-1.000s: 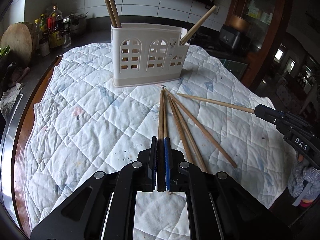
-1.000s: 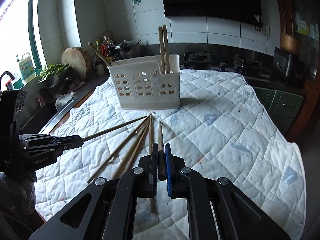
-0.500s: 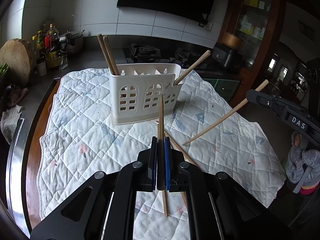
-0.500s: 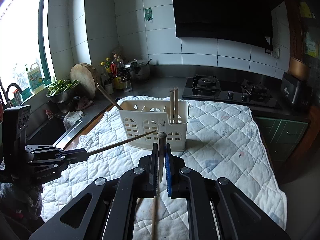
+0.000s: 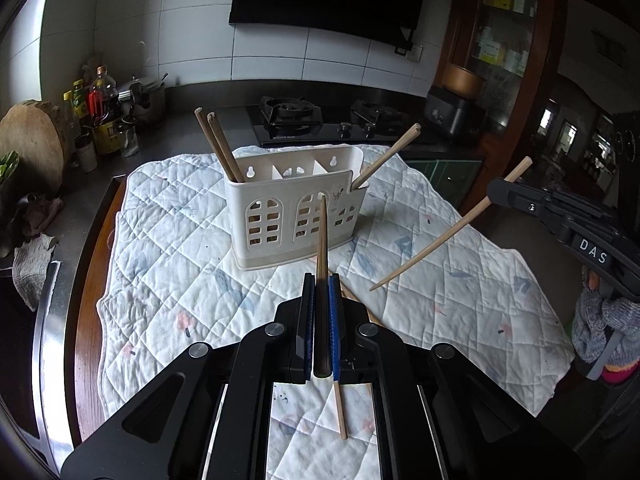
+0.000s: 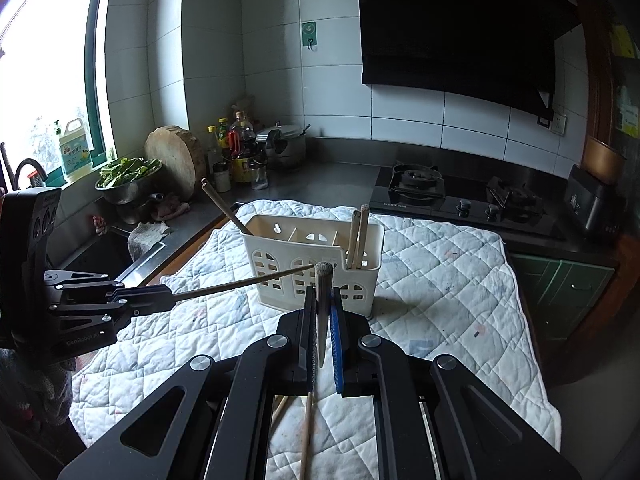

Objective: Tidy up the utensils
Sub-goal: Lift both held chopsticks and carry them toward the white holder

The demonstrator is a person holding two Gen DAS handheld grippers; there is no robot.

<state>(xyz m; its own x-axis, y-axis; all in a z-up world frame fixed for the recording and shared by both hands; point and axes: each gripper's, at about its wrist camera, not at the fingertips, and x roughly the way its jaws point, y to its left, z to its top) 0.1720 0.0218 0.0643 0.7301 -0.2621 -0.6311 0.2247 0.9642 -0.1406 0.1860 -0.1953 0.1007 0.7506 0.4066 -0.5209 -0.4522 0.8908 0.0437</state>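
With the white holder (image 5: 296, 216) standing mid-cloth (image 5: 168, 240) toward the counter's back edge, keep your left gripper (image 5: 320, 320) and right gripper (image 6: 323, 328) each clamped on its lifted chopstick (image 5: 322, 240), tipping each thin end down into an empty slot.

The left gripper (image 5: 320, 280) points forward and downward, its jaws clamped tight on a thin stick that juts out ahead of them. The right gripper (image 6: 322, 292) is tilted down as well, jaws likewise pinched on a stick whose blunt end rises above the fingertips. Each gripper shows at the edge of the other's view, level with it and well apart.
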